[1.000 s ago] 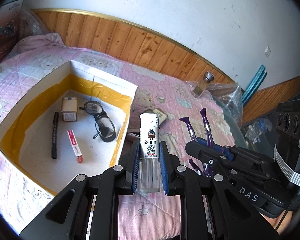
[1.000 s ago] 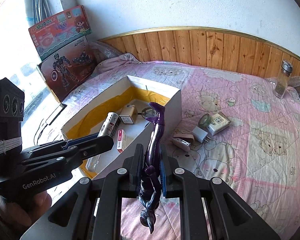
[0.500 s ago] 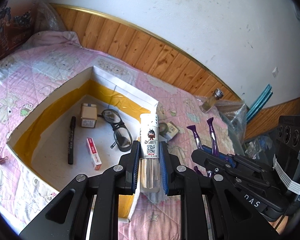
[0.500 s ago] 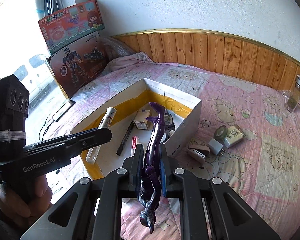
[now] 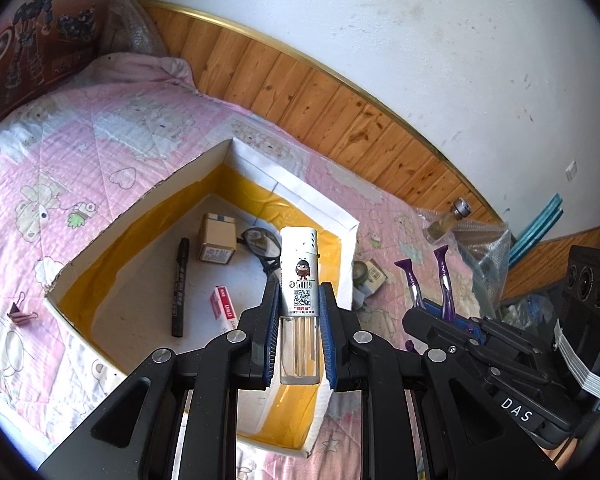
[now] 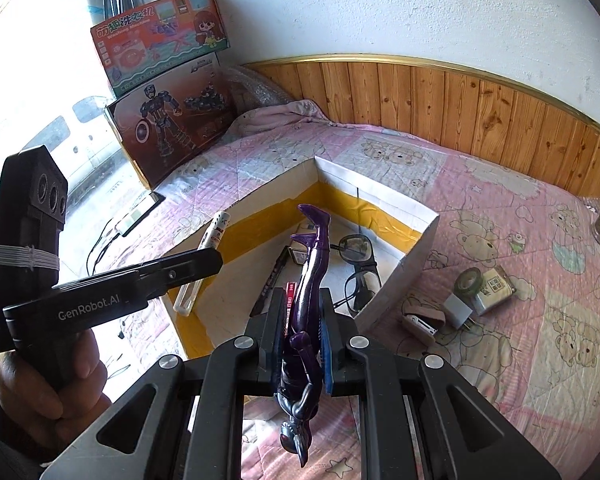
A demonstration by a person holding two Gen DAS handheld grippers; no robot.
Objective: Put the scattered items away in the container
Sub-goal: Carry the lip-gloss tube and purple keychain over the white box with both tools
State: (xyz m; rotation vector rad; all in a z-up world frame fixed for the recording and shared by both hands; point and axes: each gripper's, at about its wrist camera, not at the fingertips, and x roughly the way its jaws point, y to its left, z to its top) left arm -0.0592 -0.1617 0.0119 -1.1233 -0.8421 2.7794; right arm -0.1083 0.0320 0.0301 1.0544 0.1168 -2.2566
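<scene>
My left gripper (image 5: 299,312) is shut on a white lighter (image 5: 300,276) with a clear lower body, held above the near right part of the open cardboard box (image 5: 220,156). My right gripper (image 6: 303,312) is shut on a purple doll figure (image 6: 310,280), legs pointing forward, above the box (image 6: 400,204). In the box lie a black pen (image 5: 179,288), a small carton (image 5: 217,238), glasses (image 5: 260,240) and a red-white pack (image 5: 225,306). On the pink quilt beside the box lie a charger plug (image 6: 458,312), a tape roll (image 6: 469,282), a small tin (image 6: 496,288) and a beige case (image 6: 422,322).
A glass bottle (image 5: 446,224) stands by the wooden wall panel. A pink binder clip (image 5: 20,314) lies on the quilt left of the box. Toy boxes (image 6: 168,96) lean against the wall. A phone with a cable (image 6: 138,216) lies at the bed's left edge.
Both grippers have moved left and over the box with their items still held. The box now sits more centrally under them.
</scene>
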